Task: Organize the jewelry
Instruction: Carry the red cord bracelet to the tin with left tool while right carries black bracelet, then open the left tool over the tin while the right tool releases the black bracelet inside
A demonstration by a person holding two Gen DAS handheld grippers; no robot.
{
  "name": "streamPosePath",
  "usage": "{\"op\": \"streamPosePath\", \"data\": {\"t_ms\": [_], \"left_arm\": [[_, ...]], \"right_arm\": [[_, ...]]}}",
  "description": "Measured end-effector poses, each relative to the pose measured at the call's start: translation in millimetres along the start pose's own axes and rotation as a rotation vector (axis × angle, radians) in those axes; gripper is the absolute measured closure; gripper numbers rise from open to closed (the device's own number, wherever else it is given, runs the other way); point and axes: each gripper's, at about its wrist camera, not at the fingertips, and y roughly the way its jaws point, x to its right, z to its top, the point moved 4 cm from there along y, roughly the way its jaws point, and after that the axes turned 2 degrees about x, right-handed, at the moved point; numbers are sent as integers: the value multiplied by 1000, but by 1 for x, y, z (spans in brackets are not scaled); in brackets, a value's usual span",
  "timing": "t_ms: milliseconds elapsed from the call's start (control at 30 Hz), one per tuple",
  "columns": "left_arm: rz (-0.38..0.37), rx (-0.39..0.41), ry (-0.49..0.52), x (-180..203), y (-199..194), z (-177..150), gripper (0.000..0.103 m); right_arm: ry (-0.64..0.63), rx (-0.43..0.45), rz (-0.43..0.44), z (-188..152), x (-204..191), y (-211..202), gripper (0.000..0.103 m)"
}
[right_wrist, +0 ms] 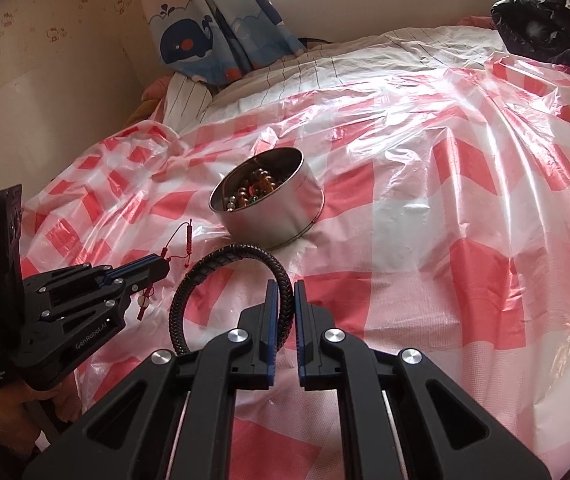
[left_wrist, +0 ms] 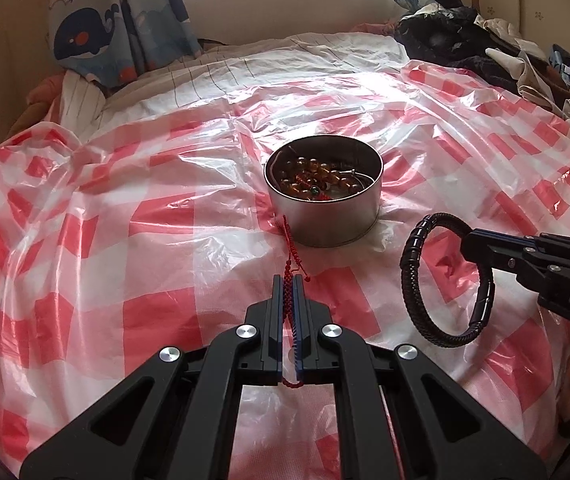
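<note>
A round metal tin (left_wrist: 327, 216) sits on the red-and-white checked plastic sheet (left_wrist: 125, 240), holding amber bead strands (left_wrist: 313, 178) and other jewelry. It also shows in the right wrist view (right_wrist: 281, 220). My left gripper (left_wrist: 289, 280) is shut on a red cord bracelet (left_wrist: 293, 254), whose end trails toward the tin's base; in the right wrist view the cord (right_wrist: 183, 242) hangs from that gripper (right_wrist: 163, 266). My right gripper (right_wrist: 285, 286) is shut on a black braided leather bracelet (right_wrist: 221, 258), held above the sheet right of the tin (left_wrist: 413, 256).
The sheet covers a bed with striped bedding (left_wrist: 245, 64) at the far end. Whale-print curtains (left_wrist: 97, 28) hang at the back left. A pile of dark clothes (left_wrist: 485, 48) lies at the back right. A wall (right_wrist: 45, 60) runs along the left.
</note>
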Motion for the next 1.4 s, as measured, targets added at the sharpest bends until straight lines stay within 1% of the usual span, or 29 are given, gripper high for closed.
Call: {"op": "streamPosePath", "data": {"t_ms": [167, 267, 367, 467, 567, 667, 767, 867, 900, 933, 967, 1000, 1033, 1100, 1133, 1167, 1333, 1367, 1400], "left_arm": [[0, 27, -14, -3, -6, 5, 99], [-42, 61, -69, -10, -14, 12, 99], [-107, 124, -147, -20, -26, 26, 99], [-131, 166, -178, -23, -33, 40, 99], [-151, 178, -191, -23, -32, 52, 99], [-169, 172, -194, -19, -25, 60, 99], [-195, 161, -202, -16, -11, 69, 99], [-230, 126, -212, -12, 12, 78, 99], [-232, 107, -216, -11, 22, 79, 97], [-224, 73, -221, -12, 36, 79, 87], [-218, 55, -230, -14, 44, 78, 69], [-211, 42, -249, -17, 50, 77, 61], [-206, 39, -261, -20, 52, 76, 57], [-201, 40, -268, -26, 53, 74, 54], [-188, 47, -274, -31, 50, 73, 50], [-178, 54, -286, -37, 49, 73, 49], [-125, 73, -394, -74, 42, 65, 46], [-117, 69, -409, -79, 42, 62, 46], [-110, 64, -417, -82, 42, 61, 46]], "right_arm": [[8, 34, 8, 4, 2, -6, 95], [14, 61, 9, 8, 3, -10, 95], [23, 98, 14, 17, 2, -15, 94], [27, 134, 15, 30, 2, -19, 95], [31, 152, 15, 42, 2, -18, 95], [29, 156, 9, 50, 2, -15, 94], [28, 166, -8, 55, 4, -14, 94], [31, 177, -26, 62, 7, -13, 94], [32, 178, -31, 64, 8, -11, 94], [35, 178, -37, 67, 9, -9, 94], [32, 177, -43, 69, 10, -5, 94], [28, 173, -49, 71, 10, -2, 94], [24, 170, -51, 74, 9, 2, 94], [6, 161, -57, 79, 6, 12, 94], [-2, 157, -58, 81, 4, 17, 94], [-10, 152, -58, 83, 1, 22, 94], [-64, 132, -73, 93, -14, 48, 94], [-81, 115, -80, 94, -16, 55, 93], [-101, 72, -87, 92, -19, 66, 93]]}}
